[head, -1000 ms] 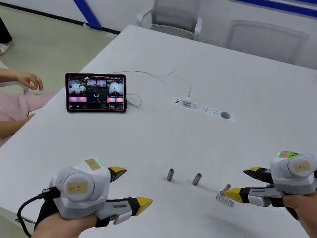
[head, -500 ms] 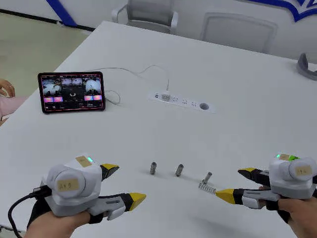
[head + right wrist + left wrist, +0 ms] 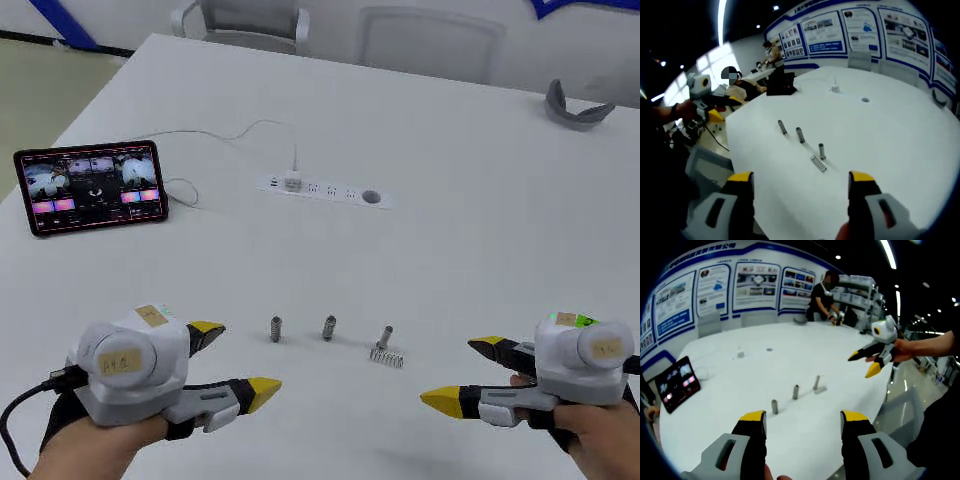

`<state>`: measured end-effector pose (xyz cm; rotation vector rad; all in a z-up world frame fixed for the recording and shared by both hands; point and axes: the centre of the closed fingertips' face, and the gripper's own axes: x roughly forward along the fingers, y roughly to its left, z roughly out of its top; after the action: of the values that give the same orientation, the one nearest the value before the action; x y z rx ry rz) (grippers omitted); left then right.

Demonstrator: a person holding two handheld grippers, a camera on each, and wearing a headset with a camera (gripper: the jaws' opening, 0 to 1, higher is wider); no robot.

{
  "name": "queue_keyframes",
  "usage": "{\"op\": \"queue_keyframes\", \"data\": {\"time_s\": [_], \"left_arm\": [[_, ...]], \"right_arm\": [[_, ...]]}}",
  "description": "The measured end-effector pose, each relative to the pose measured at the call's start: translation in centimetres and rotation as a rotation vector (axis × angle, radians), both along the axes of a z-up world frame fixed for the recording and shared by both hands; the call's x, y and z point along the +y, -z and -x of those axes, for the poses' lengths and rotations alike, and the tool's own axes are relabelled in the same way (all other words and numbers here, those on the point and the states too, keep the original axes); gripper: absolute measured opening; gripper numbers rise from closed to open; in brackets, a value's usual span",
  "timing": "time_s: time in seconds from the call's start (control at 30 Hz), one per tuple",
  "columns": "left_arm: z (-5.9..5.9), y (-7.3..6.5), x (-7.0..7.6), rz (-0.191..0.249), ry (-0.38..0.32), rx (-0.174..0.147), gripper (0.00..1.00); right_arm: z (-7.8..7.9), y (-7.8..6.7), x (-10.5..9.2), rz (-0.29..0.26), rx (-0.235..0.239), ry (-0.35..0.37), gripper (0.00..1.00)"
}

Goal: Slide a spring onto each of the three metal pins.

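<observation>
White table (image 3: 480, 230) in a meeting room, chairs (image 3: 240, 18) at the far end. Tablet (image 3: 92, 186) with lit screen lies at far left. Power strip (image 3: 323, 190) sits past centre with a white cable (image 3: 230, 132) plugged in. Grey curved band (image 3: 578, 108) lies at the far right.

Three metal pins stand upright in a row near the front, between the two grippers: left pin (image 3: 275, 328), middle pin (image 3: 329, 327), right pin (image 3: 384, 337). Left and middle pins look ribbed, maybe coils around them, too small to be sure. Right pin looks bare at the top. Loose spring (image 3: 386, 356) lies flat on the table just beside the right pin's base, on the near side; cannot tell if it touches.

Left gripper (image 3: 235, 360) is held low at left, jaws spread wide with nothing between them, yellow tips pointing right towards the pins, well apart from them. Right gripper (image 3: 463, 372) is held at lower right, jaws also wide apart and empty, pointing left, near the loose spring but clear of it.

In the left gripper view the pins line up ahead between the tips, and the right gripper is at the right in a hand. In the right gripper view the spring and right pin are nearest. Person (image 3: 820, 295) stands in the background.
</observation>
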<state>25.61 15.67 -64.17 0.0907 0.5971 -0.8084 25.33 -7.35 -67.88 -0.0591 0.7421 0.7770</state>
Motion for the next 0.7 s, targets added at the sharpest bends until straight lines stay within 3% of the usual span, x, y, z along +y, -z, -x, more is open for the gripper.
{"op": "queue_keyframes", "data": {"time_s": [0.7], "left_arm": [[-1.4, 0.1, -4.4, -0.005, 0.11, -0.002, 0.62]], "right_arm": [[3.1, 0.2, -1.2, -0.042, -0.007, 0.082, 0.82]]}}
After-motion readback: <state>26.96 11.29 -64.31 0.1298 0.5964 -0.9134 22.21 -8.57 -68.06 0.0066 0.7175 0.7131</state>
